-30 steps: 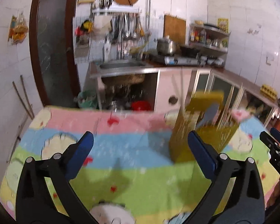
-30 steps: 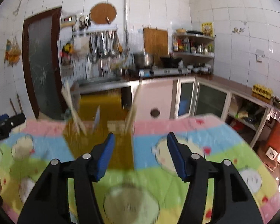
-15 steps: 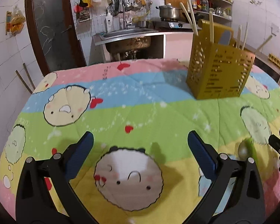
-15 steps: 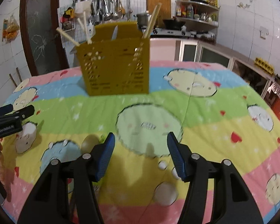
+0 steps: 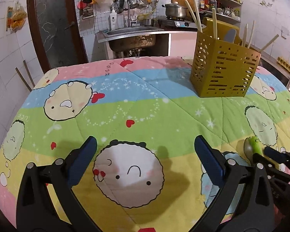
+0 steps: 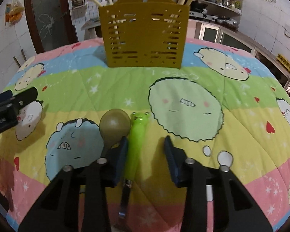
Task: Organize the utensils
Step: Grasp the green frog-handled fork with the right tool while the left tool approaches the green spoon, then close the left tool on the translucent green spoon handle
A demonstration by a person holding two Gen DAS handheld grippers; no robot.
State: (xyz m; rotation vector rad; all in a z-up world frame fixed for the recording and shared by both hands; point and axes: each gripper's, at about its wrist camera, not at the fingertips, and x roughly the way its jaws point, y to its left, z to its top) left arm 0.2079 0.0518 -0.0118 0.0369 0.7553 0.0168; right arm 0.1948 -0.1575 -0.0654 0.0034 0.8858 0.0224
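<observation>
Right tongs (image 6: 146, 145) apart, straddling green frog-handled utensil (image 6: 136, 135) beside spoon (image 6: 115, 126), lined up for pickup; left tongs (image 5: 145, 150) apart, idle; yellow caddy (image 6: 145, 36) waits upright behind.

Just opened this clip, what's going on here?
A person with two handheld grippers is tidying utensils on a cartoon-print quilt. The right gripper is open around a green frog-handled utensil lying beside a metal spoon. The left gripper hovers open and empty. The yellow holder already holds chopsticks.
</observation>
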